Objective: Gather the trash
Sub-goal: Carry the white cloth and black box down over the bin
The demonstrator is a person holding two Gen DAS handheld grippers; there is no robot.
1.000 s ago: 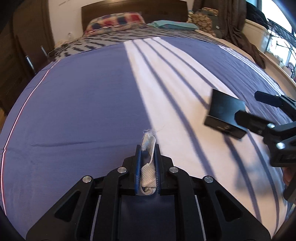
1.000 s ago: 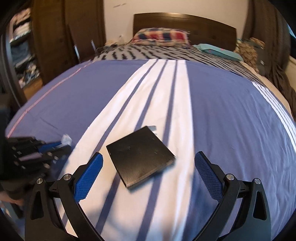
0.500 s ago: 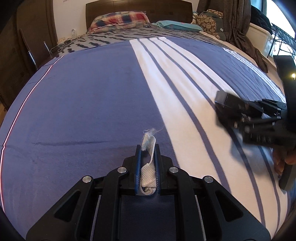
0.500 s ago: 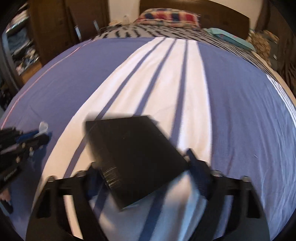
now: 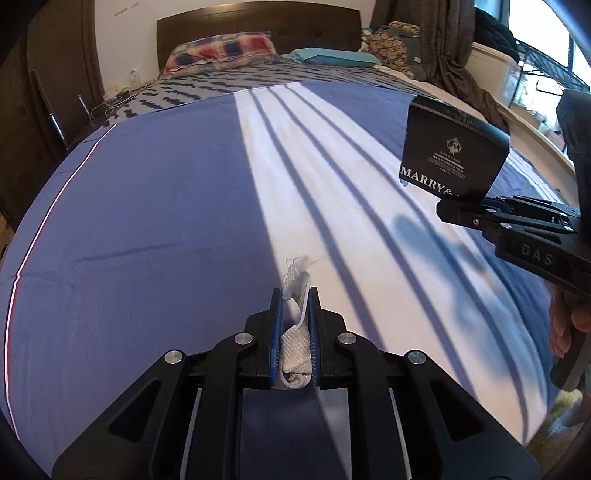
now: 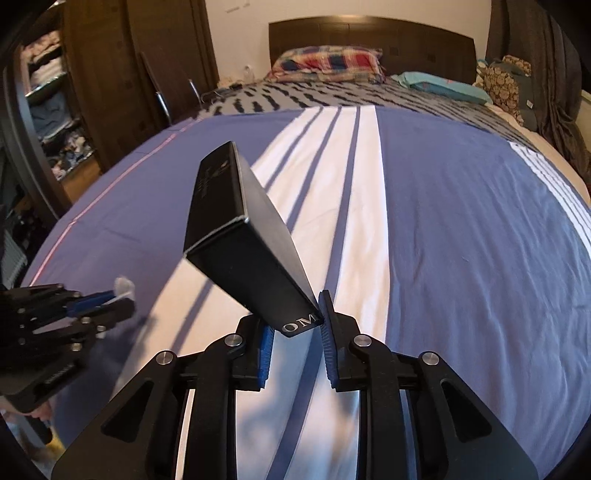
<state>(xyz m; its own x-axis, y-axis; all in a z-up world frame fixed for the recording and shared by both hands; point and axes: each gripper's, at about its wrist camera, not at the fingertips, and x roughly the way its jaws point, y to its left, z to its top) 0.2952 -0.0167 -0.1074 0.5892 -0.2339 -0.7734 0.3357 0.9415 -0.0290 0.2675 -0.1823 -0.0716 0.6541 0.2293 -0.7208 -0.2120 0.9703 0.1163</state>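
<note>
My left gripper (image 5: pixel 294 299) is shut on a white woven cloth scrap (image 5: pixel 295 339) with frayed threads at its tip, held above the bed. My right gripper (image 6: pixel 295 314) is shut on the corner of a flat black box (image 6: pixel 243 236) and holds it tilted up above the bed. The box also shows in the left wrist view (image 5: pixel 452 147), with white lettering on its face, and the right gripper (image 5: pixel 461 212) is below it. The left gripper appears in the right wrist view (image 6: pixel 118 295) at the left, with the cloth scrap (image 6: pixel 123 285) at its tip.
The bed (image 5: pixel 147 206) has a blue cover with white stripes. A plaid pillow (image 6: pixel 325 61) and a teal pillow (image 6: pixel 439 85) lie by the dark headboard (image 6: pixel 369 33). A wardrobe (image 6: pixel 92 74) stands at the left. Dark curtains (image 5: pixel 447 48) hang at the right.
My right gripper has closed on the black box and lifted it off the bed, tilting it upright. My left gripper keeps the cloth scrap and has barely moved.
</note>
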